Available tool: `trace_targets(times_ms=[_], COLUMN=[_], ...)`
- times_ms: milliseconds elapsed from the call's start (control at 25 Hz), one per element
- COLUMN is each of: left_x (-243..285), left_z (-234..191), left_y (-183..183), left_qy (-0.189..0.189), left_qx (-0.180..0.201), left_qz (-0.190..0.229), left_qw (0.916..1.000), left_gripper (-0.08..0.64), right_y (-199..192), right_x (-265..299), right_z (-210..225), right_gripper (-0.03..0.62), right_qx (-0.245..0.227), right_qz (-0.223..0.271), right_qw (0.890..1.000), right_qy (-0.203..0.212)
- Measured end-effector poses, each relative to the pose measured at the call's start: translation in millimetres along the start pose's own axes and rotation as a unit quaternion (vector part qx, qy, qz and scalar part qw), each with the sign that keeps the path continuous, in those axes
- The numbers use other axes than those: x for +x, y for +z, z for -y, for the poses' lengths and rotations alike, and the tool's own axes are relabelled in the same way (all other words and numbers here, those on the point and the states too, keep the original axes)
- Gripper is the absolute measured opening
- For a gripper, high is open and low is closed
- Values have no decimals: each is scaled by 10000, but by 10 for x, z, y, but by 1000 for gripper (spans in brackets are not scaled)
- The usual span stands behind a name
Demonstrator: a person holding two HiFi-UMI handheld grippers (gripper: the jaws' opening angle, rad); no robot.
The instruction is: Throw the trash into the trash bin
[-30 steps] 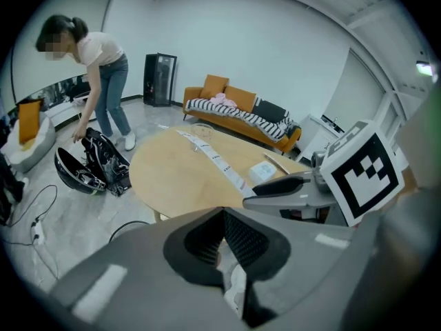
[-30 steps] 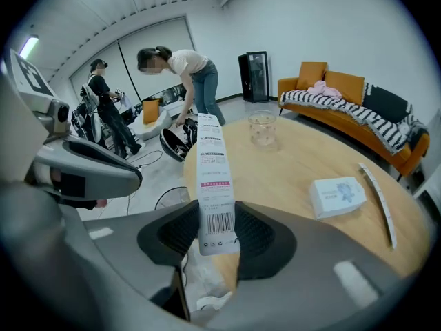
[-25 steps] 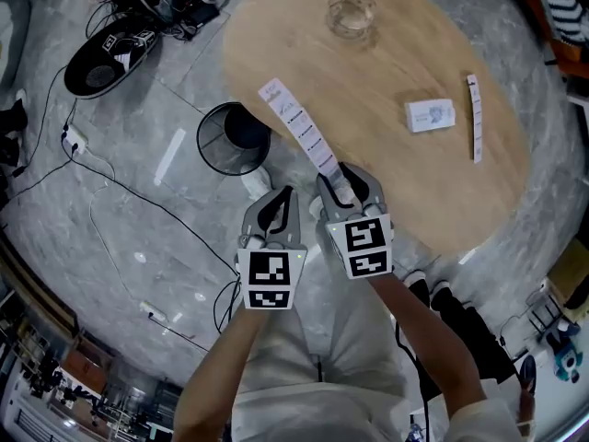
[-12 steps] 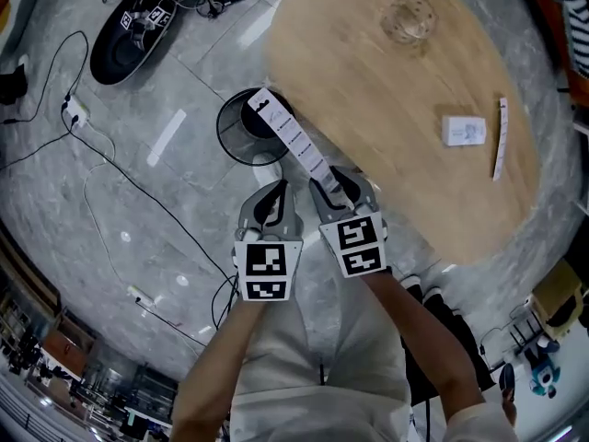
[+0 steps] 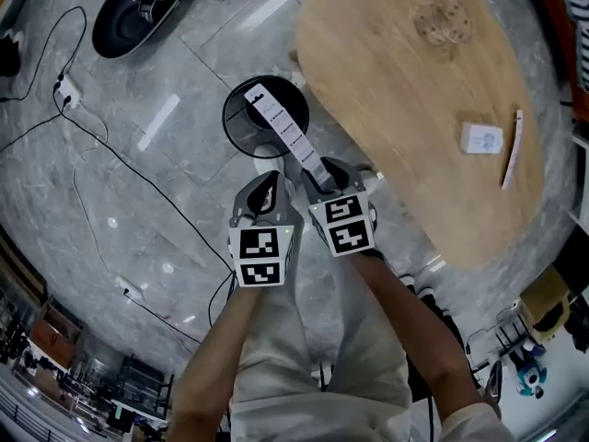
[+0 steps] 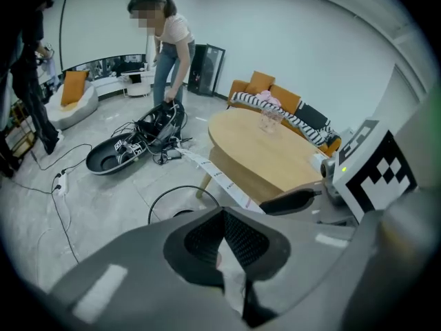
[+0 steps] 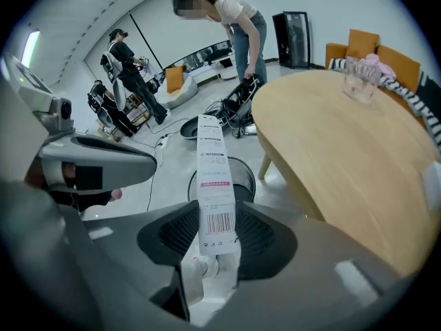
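Above grey floor (image 5: 138, 201), right hand-held gripper (image 5: 324, 175) angles steeply down, clamping receipt (image 5: 281, 127).

The oval wooden desk (image 5: 405, 109) carries a glass (image 5: 443, 21), a small white box (image 5: 482, 139) and a paper strip (image 5: 512, 149) just beside it. On the grey marble floor (image 5: 138, 210) stand a mesh bin (image 5: 236, 141) and a black shell (image 5: 124, 21), with cables (image 5: 120, 159) and a power strip (image 5: 64, 88).

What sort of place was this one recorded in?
Likely an open office or lab lounge: an oval wooden table, an orange sofa behind it, and cables strewn over a polished stone floor.
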State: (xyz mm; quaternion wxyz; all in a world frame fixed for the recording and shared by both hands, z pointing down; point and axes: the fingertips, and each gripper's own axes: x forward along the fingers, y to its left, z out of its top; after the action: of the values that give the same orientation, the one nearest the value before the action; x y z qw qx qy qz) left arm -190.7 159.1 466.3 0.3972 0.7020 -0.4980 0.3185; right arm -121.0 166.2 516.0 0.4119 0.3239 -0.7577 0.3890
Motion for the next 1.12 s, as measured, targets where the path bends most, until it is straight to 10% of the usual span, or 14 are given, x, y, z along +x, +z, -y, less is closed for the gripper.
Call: trace_targets(times_ms=[1120], left_x=[770], left_z=[-414], left_y=[-823], left_qy=[-119], left_qx=[405], left_qz=[-615], left_qw=[9972], left_gripper=[0], right_y=[-632], right_x=[1256], right_z=[251], right_gripper=[192], right_qx=[529], right_qz=[-816], right_qw=[9946], right_qy=[-359])
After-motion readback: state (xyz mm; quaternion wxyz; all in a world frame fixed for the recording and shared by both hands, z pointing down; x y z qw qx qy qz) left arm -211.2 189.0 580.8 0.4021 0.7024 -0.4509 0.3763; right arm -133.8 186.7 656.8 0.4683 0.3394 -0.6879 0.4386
